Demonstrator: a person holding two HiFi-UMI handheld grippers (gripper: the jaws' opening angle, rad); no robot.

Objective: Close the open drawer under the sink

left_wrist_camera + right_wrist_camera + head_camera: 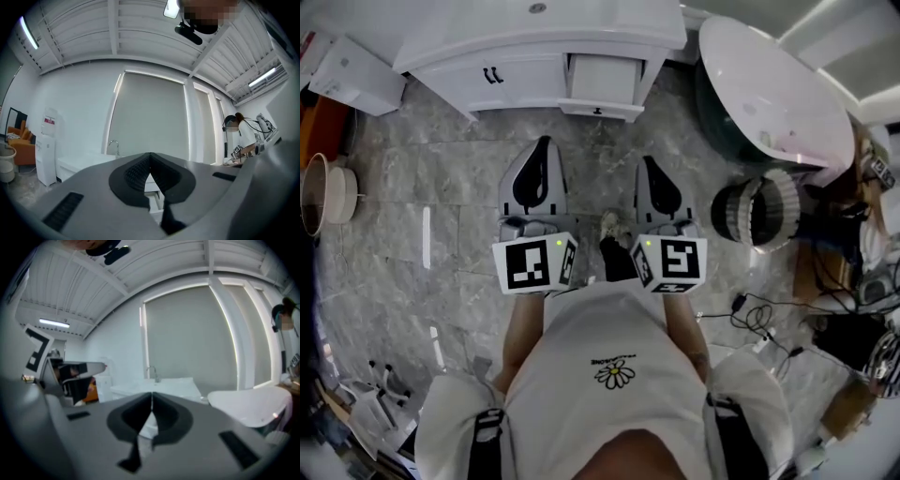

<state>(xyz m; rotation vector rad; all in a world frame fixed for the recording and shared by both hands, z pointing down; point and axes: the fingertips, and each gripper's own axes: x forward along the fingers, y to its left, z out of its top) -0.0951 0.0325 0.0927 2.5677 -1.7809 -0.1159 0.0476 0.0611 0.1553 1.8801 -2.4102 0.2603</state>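
In the head view the white vanity (497, 56) stands at the far side of the grey marble floor. Its right-hand drawer (602, 89) is pulled out, with a dark handle on its front. My left gripper (544, 143) and right gripper (648, 162) are held side by side, both pointing at the vanity and a short way from it. Both are shut with nothing between the jaws. In the left gripper view the left gripper (150, 155) points just right of the faucet (114, 144), and the drawer (154, 193) shows below the pads. In the right gripper view the right gripper (151, 395) lines up under the faucet (152, 371).
A white bathtub (769, 89) stands at the right, with a ribbed basket (759, 212) in front of it. Cables (769, 323) lie on the floor at the right. A water dispenser (358, 75) and a bin (323, 194) are at the left. Another person (244, 136) stands far right.
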